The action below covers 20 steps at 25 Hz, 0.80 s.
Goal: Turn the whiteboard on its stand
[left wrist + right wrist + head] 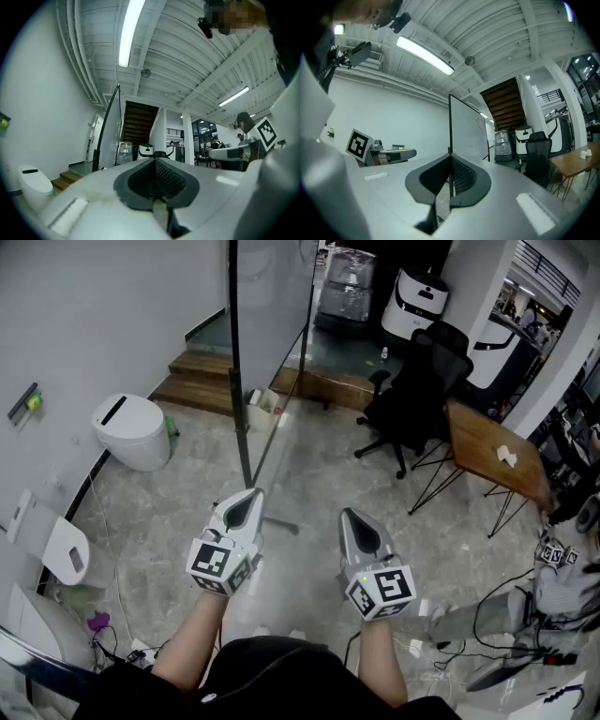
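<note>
Pale marbled floor [178, 512] spreads under both grippers, which the person holds out side by side, low in the head view, well short of the board. The left gripper [251, 495] is clenched: its own view shows the dark pads [176, 180] pressed together with nothing caught between them. The right gripper [350, 515] is likewise closed on nothing, its jaws meeting in a narrow seam in the right gripper view. Neither gripper touches anything.

Just beyond the tips, the whiteboard [274, 324] stands upright on its stand, seen nearly edge-on, its dark frame post running down to the floor ahead of the left gripper. A white toilet [131, 430] sits to the left by the wall. Farther off are wooden steps [202, 376], a black office chair [419, 381] and, to the right, a wooden worktop [487, 451].
</note>
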Available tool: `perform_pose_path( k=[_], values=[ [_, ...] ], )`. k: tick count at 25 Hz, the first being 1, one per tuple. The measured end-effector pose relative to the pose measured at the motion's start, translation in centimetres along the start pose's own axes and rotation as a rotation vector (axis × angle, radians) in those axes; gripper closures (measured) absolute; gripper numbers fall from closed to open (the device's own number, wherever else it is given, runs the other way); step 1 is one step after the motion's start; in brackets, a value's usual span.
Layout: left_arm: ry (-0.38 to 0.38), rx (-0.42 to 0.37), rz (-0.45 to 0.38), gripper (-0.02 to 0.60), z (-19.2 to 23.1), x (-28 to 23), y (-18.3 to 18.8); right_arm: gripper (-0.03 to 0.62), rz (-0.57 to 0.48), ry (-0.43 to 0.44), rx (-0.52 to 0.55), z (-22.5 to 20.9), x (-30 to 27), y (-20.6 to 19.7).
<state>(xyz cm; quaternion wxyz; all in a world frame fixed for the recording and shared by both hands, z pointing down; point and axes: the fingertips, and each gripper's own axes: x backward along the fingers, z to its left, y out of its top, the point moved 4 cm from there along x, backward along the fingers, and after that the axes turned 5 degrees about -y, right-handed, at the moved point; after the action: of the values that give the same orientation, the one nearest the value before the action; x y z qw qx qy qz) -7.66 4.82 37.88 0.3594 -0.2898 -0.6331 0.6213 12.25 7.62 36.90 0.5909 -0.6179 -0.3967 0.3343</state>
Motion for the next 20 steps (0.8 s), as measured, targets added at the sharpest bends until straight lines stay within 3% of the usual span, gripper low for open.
perform_pose_path(
  k=[20],
  values=[
    [0.038,0.01,0.024,0.58,0.5,-0.6,-1.1,0.585,0.024,0.041,-0.063,-2.1,0.0,-2.0]
  ],
)
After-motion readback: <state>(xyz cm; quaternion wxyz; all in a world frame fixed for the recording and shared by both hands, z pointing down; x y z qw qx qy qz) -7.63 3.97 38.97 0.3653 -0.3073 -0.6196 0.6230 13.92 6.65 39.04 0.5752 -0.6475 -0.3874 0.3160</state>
